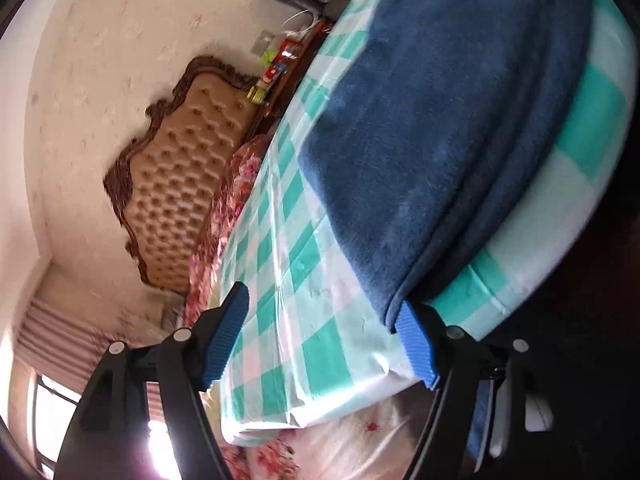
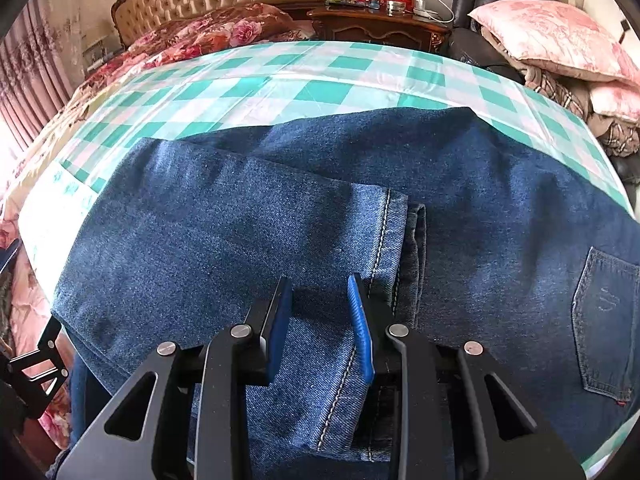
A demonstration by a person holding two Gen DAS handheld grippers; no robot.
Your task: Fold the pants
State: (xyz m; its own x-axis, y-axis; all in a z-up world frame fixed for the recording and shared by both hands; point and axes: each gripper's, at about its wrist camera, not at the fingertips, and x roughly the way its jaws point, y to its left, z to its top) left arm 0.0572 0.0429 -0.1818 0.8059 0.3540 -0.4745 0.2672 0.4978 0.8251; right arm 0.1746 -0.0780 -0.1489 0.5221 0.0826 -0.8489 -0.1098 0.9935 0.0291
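My jeans (image 2: 280, 216) lie across the checked cloth (image 2: 280, 80), legs doubled over toward the back pocket (image 2: 604, 320), so one fold looks done and another is probably left. My right gripper (image 2: 320, 320) is pinching the hem at the near edge; my left gripper (image 1: 320, 340) gapes empty by the fold. Only the left view shows that folded edge side-on; only the right shows the hem and pocket.

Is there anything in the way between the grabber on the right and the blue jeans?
No, nothing visible is in the way. The right gripper is right at the folded blue denim jeans on the green-and-white checked cloth, and the stitched hem of a leg runs between its blue pads.
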